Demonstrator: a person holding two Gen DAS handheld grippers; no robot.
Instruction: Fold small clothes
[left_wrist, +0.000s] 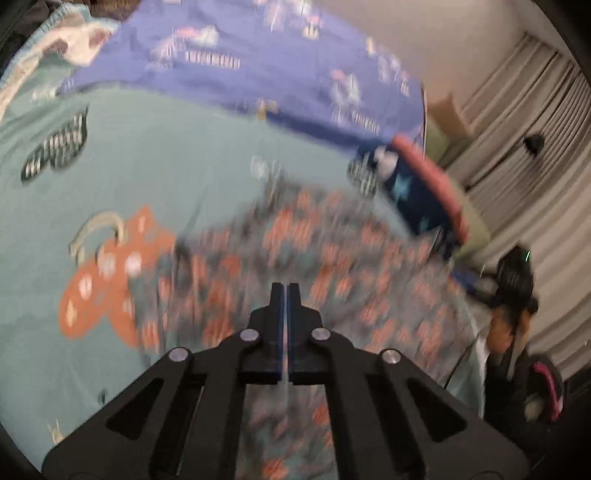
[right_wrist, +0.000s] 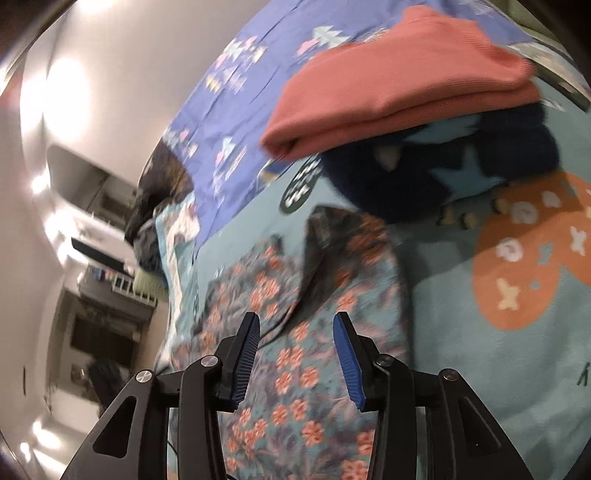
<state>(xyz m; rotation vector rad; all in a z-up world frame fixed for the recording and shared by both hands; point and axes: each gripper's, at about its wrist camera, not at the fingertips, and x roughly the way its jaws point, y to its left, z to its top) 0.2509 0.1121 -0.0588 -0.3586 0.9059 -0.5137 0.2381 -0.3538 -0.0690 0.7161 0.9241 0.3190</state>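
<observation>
A floral garment (left_wrist: 295, 251) is seen spread on a teal bedspread (left_wrist: 147, 155), filling the lower middle of the left wrist view, blurred by motion. The left claw (left_wrist: 284, 295) is held above it with its jaws pressed together and nothing visible between them. In the right wrist view the same floral garment (right_wrist: 303, 332) occupies the lower centre, with a darker fold raised near its upper edge. The right claw (right_wrist: 297, 325) is held over it with the jaws parted; cloth is seen behind the gap, but the pads are not pressed on it.

A folded pink garment (right_wrist: 399, 88) is stacked on a dark blue garment with light stars (right_wrist: 443, 173) in the upper right of the right wrist view; the same stack (left_wrist: 421, 184) appears at the right of the left wrist view. A purple patterned sheet (right_wrist: 236, 110) is laid along the bedspread's far side. An orange figure (right_wrist: 524, 258) is printed on the bedspread at the right.
</observation>
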